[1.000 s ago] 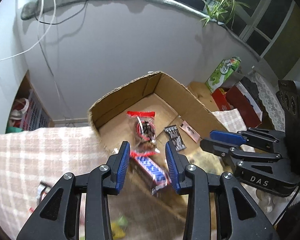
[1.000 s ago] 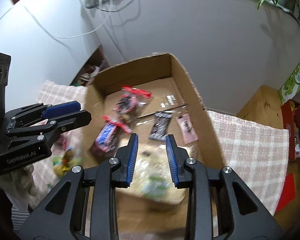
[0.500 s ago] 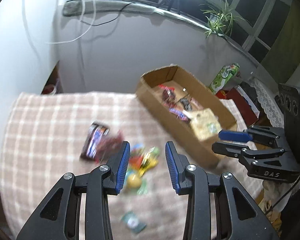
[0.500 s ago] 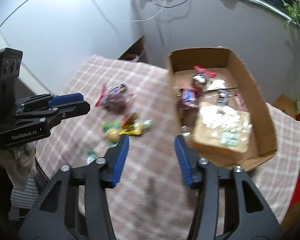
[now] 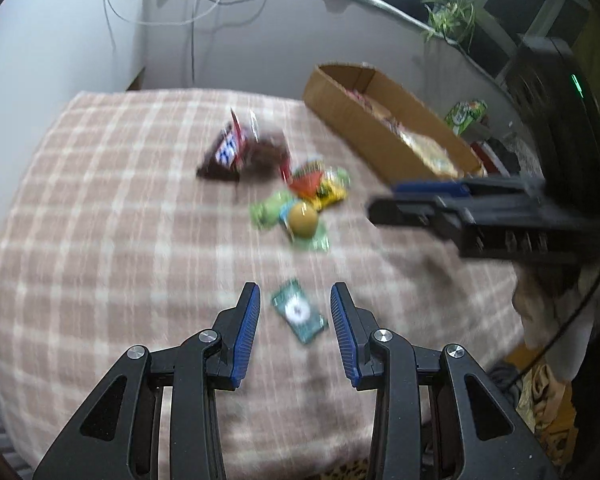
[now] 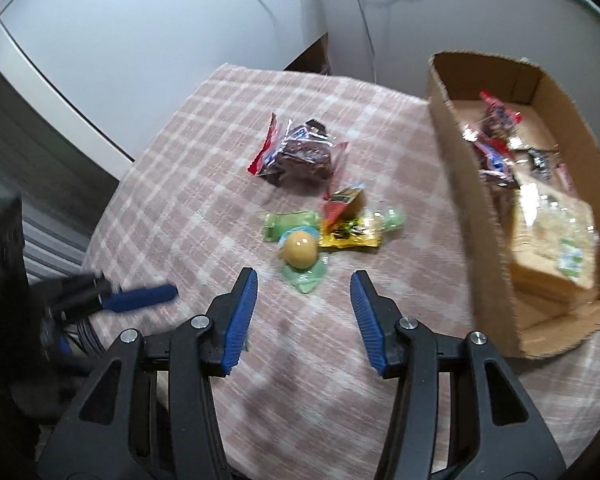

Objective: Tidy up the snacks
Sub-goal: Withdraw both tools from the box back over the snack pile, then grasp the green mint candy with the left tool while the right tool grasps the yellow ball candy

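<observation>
Claws both stand apart and empty: left gripper (image 5: 295, 312) frames a small green packet (image 5: 299, 317) lying flat on the checked cloth (image 5: 100, 216); right gripper (image 6: 304, 304) hangs near the yellow ball (image 6: 299, 253). The packet looks light, thin and slippery, best pinched across its short edges. The box (image 6: 452, 168) sits far right.

Left gripper (image 5: 295, 308): tilted steeply down over the checked cloth (image 5: 100, 240), jaws parted, nothing pressed between the blue pads (image 5: 247, 332).
Right gripper (image 6: 304, 298): tilted steeply down over the same cloth, jaws spread wider, gap empty.
Relative position: seen from the left wrist, the right gripper lies farther right, jaws edge-on.
</observation>
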The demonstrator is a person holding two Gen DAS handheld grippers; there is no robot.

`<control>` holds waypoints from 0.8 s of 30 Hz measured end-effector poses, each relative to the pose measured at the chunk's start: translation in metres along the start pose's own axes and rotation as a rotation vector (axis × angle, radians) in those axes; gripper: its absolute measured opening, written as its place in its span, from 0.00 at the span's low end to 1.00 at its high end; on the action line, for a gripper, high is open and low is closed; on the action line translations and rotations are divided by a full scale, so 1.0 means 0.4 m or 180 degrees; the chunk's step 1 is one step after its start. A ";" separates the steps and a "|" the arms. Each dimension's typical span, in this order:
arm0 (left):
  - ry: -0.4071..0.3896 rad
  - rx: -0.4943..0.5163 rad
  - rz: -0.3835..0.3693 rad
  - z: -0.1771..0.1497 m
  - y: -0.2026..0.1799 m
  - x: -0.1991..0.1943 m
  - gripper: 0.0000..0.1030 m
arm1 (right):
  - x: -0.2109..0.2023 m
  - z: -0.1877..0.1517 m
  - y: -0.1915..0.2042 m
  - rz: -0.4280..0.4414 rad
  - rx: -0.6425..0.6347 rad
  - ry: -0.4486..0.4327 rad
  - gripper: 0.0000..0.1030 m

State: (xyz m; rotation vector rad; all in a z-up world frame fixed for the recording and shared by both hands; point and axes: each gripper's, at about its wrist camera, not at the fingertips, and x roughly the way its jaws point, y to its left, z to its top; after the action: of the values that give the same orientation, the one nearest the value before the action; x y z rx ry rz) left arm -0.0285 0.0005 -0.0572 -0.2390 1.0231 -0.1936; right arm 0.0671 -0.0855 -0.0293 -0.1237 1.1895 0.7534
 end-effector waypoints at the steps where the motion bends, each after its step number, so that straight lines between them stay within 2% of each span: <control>1: 0.0013 0.0003 0.0007 -0.012 -0.003 0.005 0.34 | 0.011 0.003 0.003 0.0019 0.0012 0.0018 0.49; 6: 0.0057 -0.0016 0.0042 -0.043 -0.020 0.031 0.34 | 0.056 0.018 0.017 -0.0026 -0.0004 0.0078 0.49; 8: 0.0049 -0.0077 0.0049 -0.047 -0.022 0.042 0.34 | 0.079 0.024 0.012 -0.0045 0.0029 0.0105 0.43; 11: 0.0026 -0.0131 0.0060 -0.053 -0.029 0.053 0.34 | 0.104 0.032 0.001 -0.0062 0.0086 0.0125 0.41; 24: 0.0079 -0.0072 0.0380 -0.051 -0.052 0.114 0.34 | 0.170 0.052 -0.001 -0.0143 0.0059 0.0204 0.40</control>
State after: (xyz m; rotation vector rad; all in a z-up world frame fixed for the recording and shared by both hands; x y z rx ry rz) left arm -0.0241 -0.0341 -0.0987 -0.1958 1.0614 -0.0769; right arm 0.0949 -0.0446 -0.0802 -0.1597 1.2503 0.7031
